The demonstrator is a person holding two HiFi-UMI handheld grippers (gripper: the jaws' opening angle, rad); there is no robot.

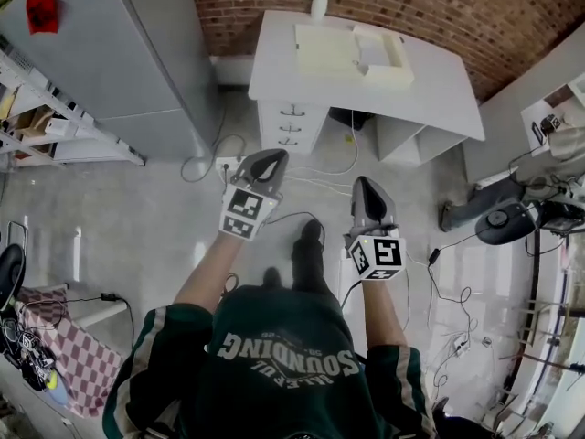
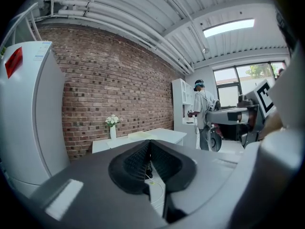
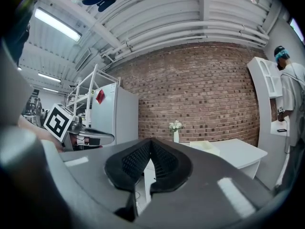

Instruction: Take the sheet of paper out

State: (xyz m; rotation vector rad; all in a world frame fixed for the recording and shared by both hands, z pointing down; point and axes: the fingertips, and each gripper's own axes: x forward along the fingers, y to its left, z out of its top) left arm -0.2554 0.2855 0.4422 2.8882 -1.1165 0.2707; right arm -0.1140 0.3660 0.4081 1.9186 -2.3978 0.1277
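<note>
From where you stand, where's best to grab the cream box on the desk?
The cream box lies flat on the white desk, so only its low raised walls seem to offer an edge to pinch. Probably take the near rim, coming in from the drawer side, which faces you.

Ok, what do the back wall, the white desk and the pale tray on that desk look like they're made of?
Back wall: bare red-brown brick, matte, with mortar lines showing. White desk: probably painted or laminated board; the top is smooth and evenly white, and the drawers have dark handles. Pale tray: cream and matte, either plastic or card; the look leaves that open.
</note>
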